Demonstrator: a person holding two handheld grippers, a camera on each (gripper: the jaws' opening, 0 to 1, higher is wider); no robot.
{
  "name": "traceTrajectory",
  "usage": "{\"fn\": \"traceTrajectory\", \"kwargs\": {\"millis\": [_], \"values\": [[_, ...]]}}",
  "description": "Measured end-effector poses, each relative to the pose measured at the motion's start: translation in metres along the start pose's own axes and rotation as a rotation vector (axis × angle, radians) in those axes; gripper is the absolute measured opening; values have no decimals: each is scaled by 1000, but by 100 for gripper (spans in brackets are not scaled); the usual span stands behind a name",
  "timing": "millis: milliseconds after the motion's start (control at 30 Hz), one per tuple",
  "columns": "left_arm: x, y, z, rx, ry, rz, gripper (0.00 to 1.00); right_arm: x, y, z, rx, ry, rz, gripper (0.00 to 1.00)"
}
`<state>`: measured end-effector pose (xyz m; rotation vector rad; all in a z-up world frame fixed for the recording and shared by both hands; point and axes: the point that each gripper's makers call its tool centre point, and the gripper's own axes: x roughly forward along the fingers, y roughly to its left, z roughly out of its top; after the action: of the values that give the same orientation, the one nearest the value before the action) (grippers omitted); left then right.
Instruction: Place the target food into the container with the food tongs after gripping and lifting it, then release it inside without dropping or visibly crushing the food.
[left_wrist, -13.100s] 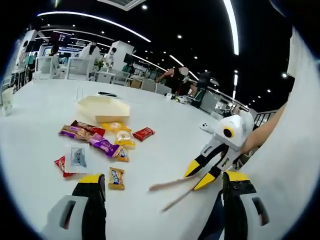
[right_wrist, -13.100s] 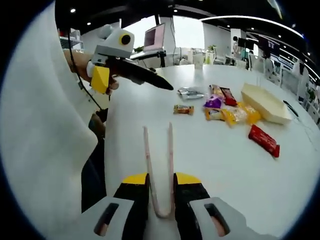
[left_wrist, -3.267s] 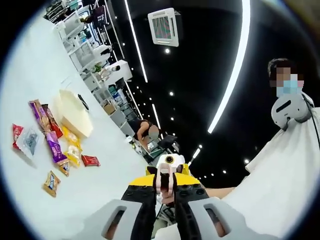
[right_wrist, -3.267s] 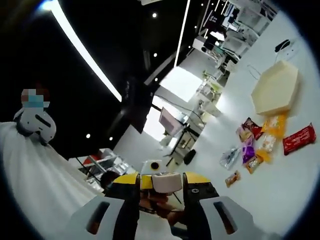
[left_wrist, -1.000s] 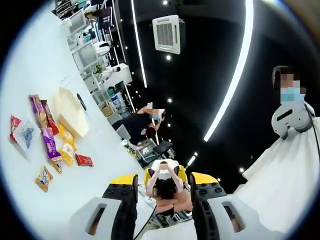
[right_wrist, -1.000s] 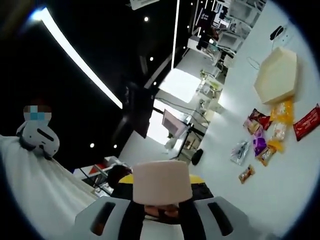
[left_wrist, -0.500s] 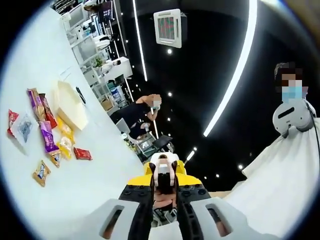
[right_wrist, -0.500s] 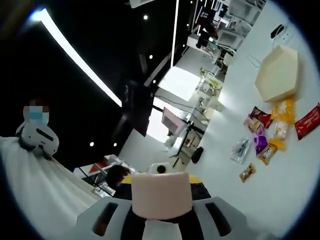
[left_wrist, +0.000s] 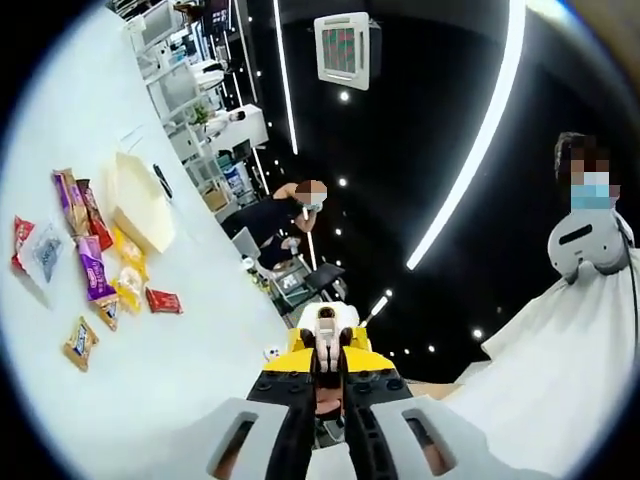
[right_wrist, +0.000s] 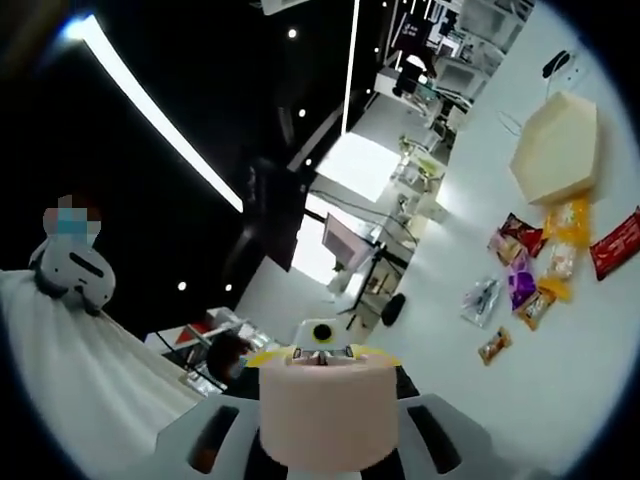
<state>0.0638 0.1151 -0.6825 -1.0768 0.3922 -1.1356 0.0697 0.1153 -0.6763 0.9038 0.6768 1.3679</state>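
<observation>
The snack packets (left_wrist: 95, 262) lie in a bunch on the white surface (left_wrist: 190, 330), just beside the cream container (left_wrist: 135, 200). In the right gripper view the same packets (right_wrist: 540, 270) sit below the container (right_wrist: 555, 150). The left tool (left_wrist: 329, 400) has its jaws pressed nearly together on a thin pinkish thing; I cannot tell what it is. The right tool (right_wrist: 325, 425) holds the pink bent end of the food tongs (right_wrist: 325, 415) between its jaws. A person in white (left_wrist: 570, 340) stands close by.
</observation>
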Motion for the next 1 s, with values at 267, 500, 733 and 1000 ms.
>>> {"fn": "traceTrajectory", "kwargs": {"millis": [267,500,733,1000], "values": [[1,0,-3,-10,20,-3,3,6,1,-5,-7,29,6,16],[2,-1,-1,-16,35,6,4,6,2,-4,-4,15,16,16],[6,-1,-3,-19,30,8,5,4,3,-2,4,-2,18,16],[10,1,-6,-56,38,14,18,1,4,5,-13,-19,26,22]]}}
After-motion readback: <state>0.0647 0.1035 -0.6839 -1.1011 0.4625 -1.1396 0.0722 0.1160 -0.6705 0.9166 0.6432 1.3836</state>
